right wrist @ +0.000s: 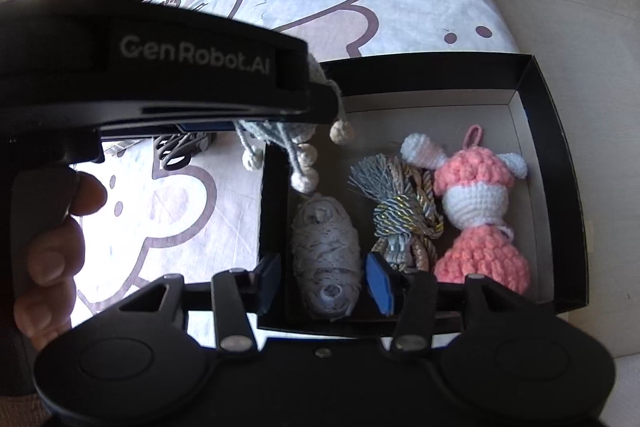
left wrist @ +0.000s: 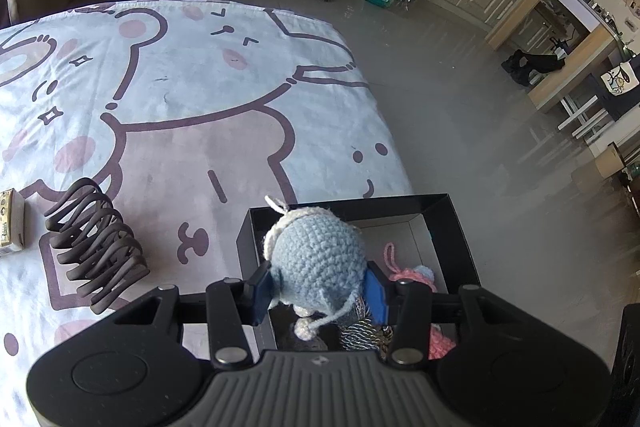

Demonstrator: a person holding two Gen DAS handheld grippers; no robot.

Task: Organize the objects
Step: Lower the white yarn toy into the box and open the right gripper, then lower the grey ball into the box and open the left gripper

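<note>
Left wrist view: we list our left gripper (left wrist: 316,293) clamped on a blue crochet toy (left wrist: 318,257), blue pads pressed into both its sides, held over the near-left corner of the black box (left wrist: 452,227) at five o'clock on the cartoon-print bedsheet (left wrist: 192,99). At nine o'clock lie a dark coiled rack (left wrist: 96,247) and, beyond it, a small gold-trimmed packet (left wrist: 12,223), both outside the box. Pink crochet shows in the box past the right pad. Right wrist view: our right gripper (right wrist: 326,281) stands part open around a grey yarn ball (right wrist: 326,255) on the box floor; we judge the pads clear of it. Toward three o'clock sit a bundle of twisted cords (right wrist: 404,219) and a pink crochet doll (right wrist: 476,223). The left gripper's body fills ten o'clock, the toy's pompom strings (right wrist: 304,167) dangling over the box's left wall, and a hand (right wrist: 56,239) shows at eight o'clock. Step in hand, as we judge it: placing the blue toy into the box. The next move calls for lowering it into free floor, then opening the jaws. In the way: the yarn ball below, our own right gripper, and strings that may catch on the wall.
</note>
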